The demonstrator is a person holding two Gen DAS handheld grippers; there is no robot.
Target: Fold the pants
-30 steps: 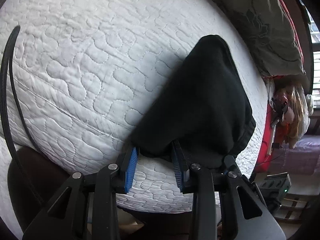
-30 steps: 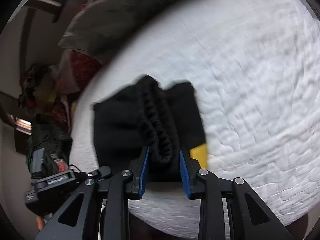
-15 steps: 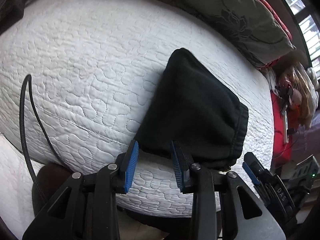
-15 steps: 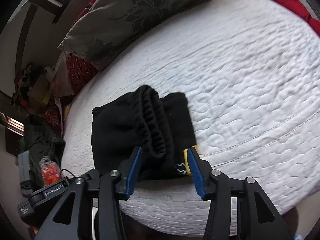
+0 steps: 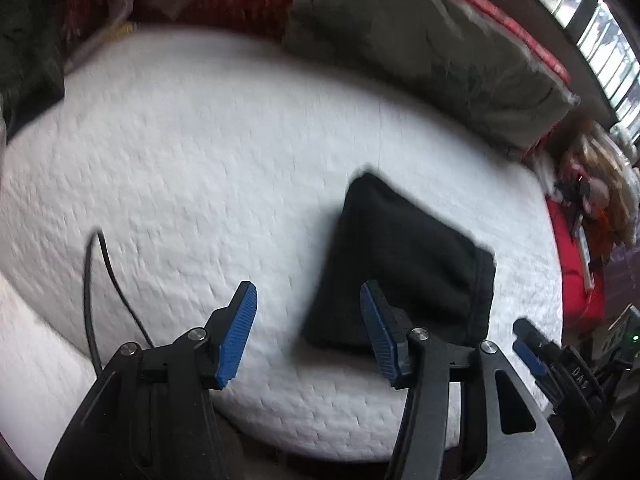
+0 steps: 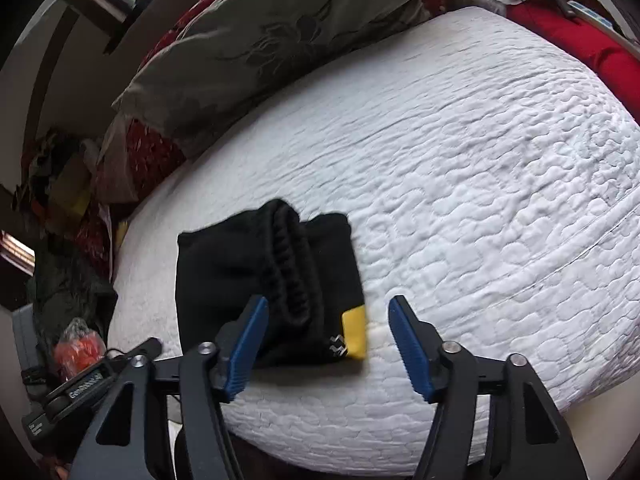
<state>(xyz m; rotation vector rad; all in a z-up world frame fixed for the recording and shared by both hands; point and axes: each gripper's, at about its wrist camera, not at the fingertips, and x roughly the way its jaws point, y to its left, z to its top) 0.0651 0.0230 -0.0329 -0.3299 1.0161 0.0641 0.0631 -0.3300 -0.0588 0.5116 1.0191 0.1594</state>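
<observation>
The black pants (image 5: 404,264) lie folded into a compact bundle on the white quilted mattress (image 5: 200,168). In the right wrist view the pants (image 6: 248,268) show a ribbed elastic waistband on top and a yellow patch (image 6: 355,334) at the near corner. My left gripper (image 5: 308,332) is open and empty, raised just short of the bundle's near left edge. My right gripper (image 6: 326,344) is open and empty, above the bundle's near edge by the yellow patch. The other gripper shows at the edge of each view.
A grey floral pillow (image 6: 276,36) lies along the far side of the mattress (image 6: 480,160). A black cable (image 5: 96,292) hangs at the left. Red bedding (image 6: 600,52) and cluttered belongings (image 6: 76,344) surround the bed. The mattress edge is close below both grippers.
Both grippers let go of the pants, opened wide and pulled back and up. The folded bundle now lies free on the mattress.
</observation>
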